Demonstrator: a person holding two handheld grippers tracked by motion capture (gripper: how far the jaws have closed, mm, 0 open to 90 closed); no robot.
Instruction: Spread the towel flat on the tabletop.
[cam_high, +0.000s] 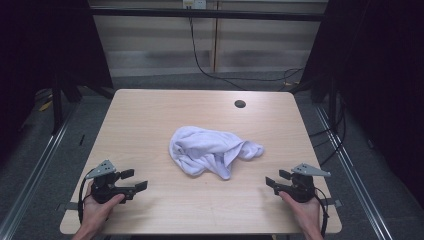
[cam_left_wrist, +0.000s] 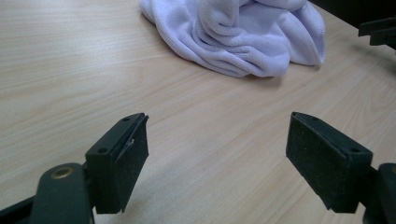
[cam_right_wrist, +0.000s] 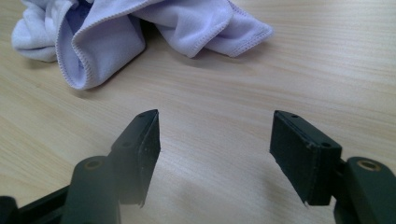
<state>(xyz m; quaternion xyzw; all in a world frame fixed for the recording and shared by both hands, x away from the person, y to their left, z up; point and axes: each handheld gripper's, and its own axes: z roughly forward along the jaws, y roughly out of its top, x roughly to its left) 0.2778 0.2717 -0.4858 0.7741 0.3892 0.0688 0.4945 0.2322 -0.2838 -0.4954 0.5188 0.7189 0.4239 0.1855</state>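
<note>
A crumpled white towel (cam_high: 212, 150) lies in a loose heap near the middle of the wooden bench (cam_high: 150, 115). It is not flat: several folds lie over each other, and one end sticks out toward the right side of the bench. In the right gripper view, a hemmed edge of the towel (cam_right_wrist: 140, 32) faces the camera.

The left gripper (cam_high: 136, 182) rests low near the front left corner of the bench, and the right gripper (cam_high: 271, 182) near the front right corner. Both point inward toward the towel but stay well apart from it. The jaws of each gripper stand wide open, and between them is only bare wood, so neither one holds anything.

I judge that the work is at its very beginning: this is the step before the first reach, and the towel is not yet touched. Most likely the towel is to be spread out or folded. The next move calls for bringing each gripper forward to the heap and finding a free edge or corner there. The hem on the near right side looks like a good place for the right gripper. For the left gripper (cam_left_wrist: 217, 161) the choice is harder, because the side of the towel (cam_left_wrist: 243, 37) before it is a rounded bundle without a clear corner.
</note>
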